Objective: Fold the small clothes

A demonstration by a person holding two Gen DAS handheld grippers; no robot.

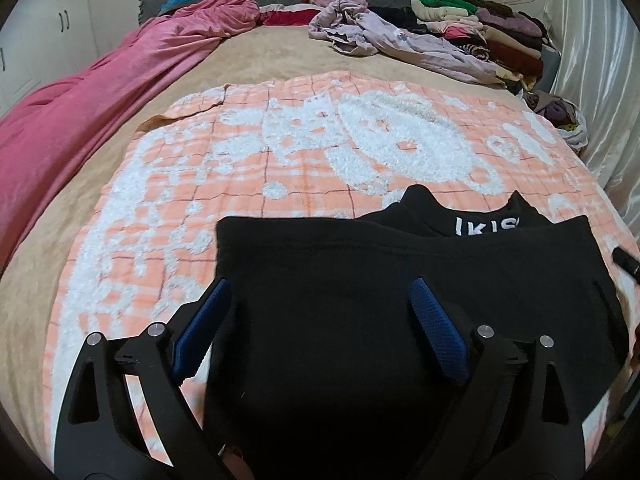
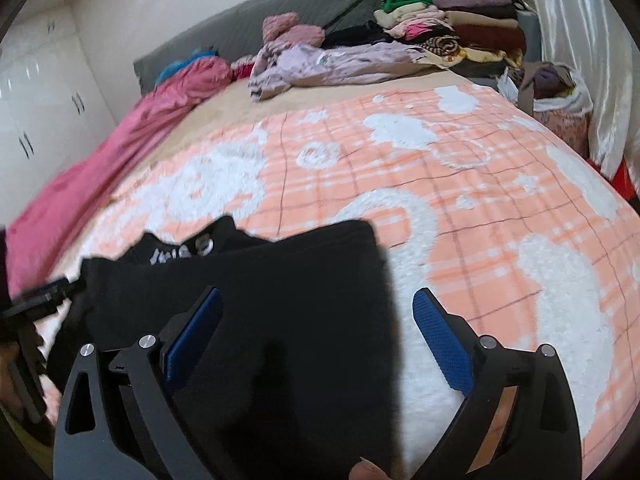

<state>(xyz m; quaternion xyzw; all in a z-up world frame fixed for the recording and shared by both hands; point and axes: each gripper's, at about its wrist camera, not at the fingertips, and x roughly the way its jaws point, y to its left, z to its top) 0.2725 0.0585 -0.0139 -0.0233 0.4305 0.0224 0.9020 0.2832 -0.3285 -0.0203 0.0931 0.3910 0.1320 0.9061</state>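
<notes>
A black garment (image 1: pixel 360 280) with white lettering at its collar lies folded flat on the orange and white plaid blanket (image 1: pixel 280 160); it also shows in the right wrist view (image 2: pixel 260 300). My left gripper (image 1: pixel 320 292) is open, its blue pads spread over the garment's left part, holding nothing. My right gripper (image 2: pixel 318 302) is open above the garment's right edge, empty. The right gripper's tip shows at the far right of the left wrist view (image 1: pixel 626 262). The left gripper shows at the left edge of the right wrist view (image 2: pixel 36 300).
A pink quilt (image 1: pixel 100 92) runs along the bed's left side. A crumpled lilac garment (image 1: pixel 384 36) and a stack of folded clothes (image 1: pixel 492 28) lie at the far end. A bag of clothes (image 2: pixel 560 96) and white curtain (image 2: pixel 580 40) stand at right.
</notes>
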